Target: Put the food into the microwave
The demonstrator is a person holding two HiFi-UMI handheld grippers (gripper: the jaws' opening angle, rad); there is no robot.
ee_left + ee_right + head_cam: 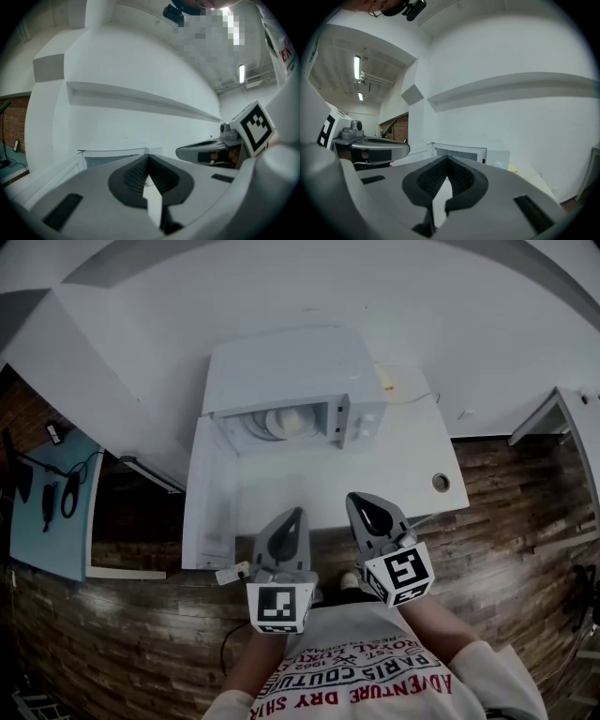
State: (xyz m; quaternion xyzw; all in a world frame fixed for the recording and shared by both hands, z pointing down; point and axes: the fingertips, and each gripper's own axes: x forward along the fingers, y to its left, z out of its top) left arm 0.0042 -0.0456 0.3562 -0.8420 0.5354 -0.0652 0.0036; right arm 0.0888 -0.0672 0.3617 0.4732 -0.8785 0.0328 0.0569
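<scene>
A white microwave (281,371) stands at the back of a white table (412,456) with its door (208,493) swung open to the left. Inside it a pale plate of food (286,422) rests on the turntable. My left gripper (292,514) and right gripper (361,501) hover side by side at the table's near edge, in front of the oven and apart from it. Both are shut with nothing between the fingers. The left gripper view shows the closed tips (147,158) and the microwave (117,153) ahead. The right gripper view shows its closed tips (447,159) and the microwave (459,152).
A small yellow item (389,387) lies on the table right of the microwave. A round cable hole (441,482) sits near the table's right front corner. A blue board (52,512) with cables stands at the left, another white table (553,413) at the right.
</scene>
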